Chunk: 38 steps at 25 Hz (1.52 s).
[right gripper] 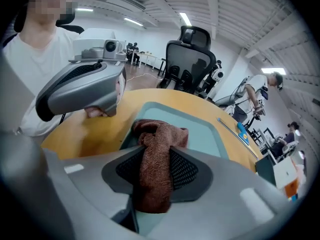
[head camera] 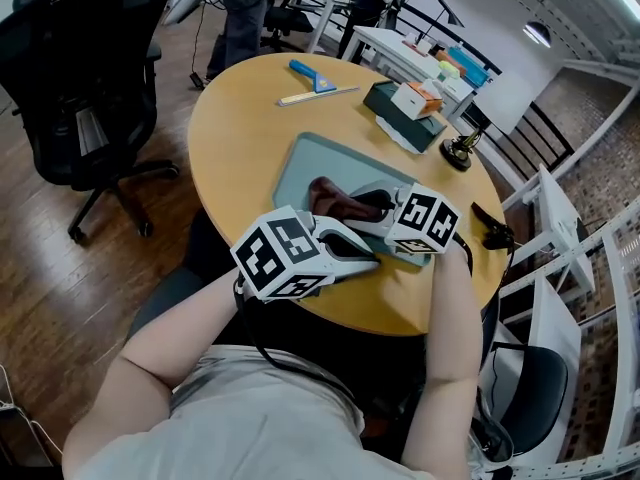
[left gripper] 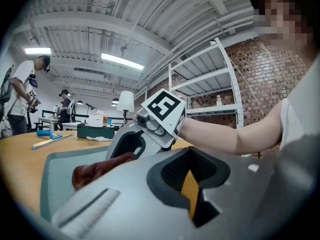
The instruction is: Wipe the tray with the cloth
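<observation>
Gripping the bunched brown cloth [head camera: 330,196] between its jaws, the right gripper [head camera: 365,205] holds it down on the near half of the grey-green tray [head camera: 305,163] on a round wooden table [head camera: 240,128]. The left gripper [head camera: 368,261] lies just beside the tray's near rim, jaws drawn together with nothing between them. With no clear hold on the tray, a firm stroke could push it across the smooth tabletop, and drag could pull the wadded cloth from the pads.
</observation>
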Tool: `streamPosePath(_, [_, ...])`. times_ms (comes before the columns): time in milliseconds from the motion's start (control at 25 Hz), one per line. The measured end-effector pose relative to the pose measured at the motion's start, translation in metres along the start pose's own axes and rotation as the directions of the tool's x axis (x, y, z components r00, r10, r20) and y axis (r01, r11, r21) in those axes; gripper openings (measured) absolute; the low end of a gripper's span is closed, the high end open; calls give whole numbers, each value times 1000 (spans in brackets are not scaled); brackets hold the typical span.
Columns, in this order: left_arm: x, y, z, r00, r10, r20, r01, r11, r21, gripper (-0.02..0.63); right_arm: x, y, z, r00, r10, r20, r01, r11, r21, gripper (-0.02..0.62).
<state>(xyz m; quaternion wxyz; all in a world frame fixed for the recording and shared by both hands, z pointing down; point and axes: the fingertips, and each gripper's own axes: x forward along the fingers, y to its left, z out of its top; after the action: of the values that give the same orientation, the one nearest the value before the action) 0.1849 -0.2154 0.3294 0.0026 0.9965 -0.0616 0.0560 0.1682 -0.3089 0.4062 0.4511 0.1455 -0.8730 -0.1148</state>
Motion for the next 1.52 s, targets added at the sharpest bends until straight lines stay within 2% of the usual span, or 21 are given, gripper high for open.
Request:
streamPosePath(240, [1, -1, 1, 1000, 2, -2, -2, 1000, 2, 322, 16, -5, 20, 1000, 24, 20, -23, 999, -31, 136])
streamPosePath(760, [0, -1, -1, 1000, 1, -5, -2, 1000, -1, 322, 43, -7, 53, 998, 18, 54, -14, 996, -87, 132])
streamPosePath(840, [0, -1, -1, 1000, 2, -4, -2, 1000, 0, 322, 39, -10, 55, 998, -5, 70, 12, 996, -93, 129])
streamPosePath(920, [0, -2, 0, 1000, 0, -3, 0, 1000, 1, 322, 26, -17, 56, 993, -59, 105, 65, 996, -59, 127])
streamPosePath(1040, [-1, -3, -1, 1000, -2, -1, 2, 1000, 2, 322, -13, -35, 46, 965, -211, 153, 206, 977, 48, 127])
streamPosePath(1120, [-3, -2, -1, 1000, 0, -3, 0, 1000, 2, 322, -50, -51, 24, 928, -349, 128, 329, 932, 156, 127])
streamPosePath(1200, [-4, 0, -1, 1000, 2, -5, -2, 1000, -3, 322, -91, -69, -7, 876, -479, 55, 448, 851, 272, 127])
streamPosePath(1280, [-3, 2, -2, 1000, 1, -6, -1, 1000, -9, 322, -130, -79, -40, 824, -567, -15, 532, 764, 365, 127])
streamPosePath(1400, [-1, 2, -4, 1000, -6, -10, 6, 1000, -15, 322, -175, -75, -97, 764, -633, -124, 610, 646, 458, 129])
streamPosePath(1520, [-1, 3, -5, 1000, -5, -15, 5, 1000, -20, 322, -189, -66, -159, 734, -630, -253, 655, 558, 510, 129])
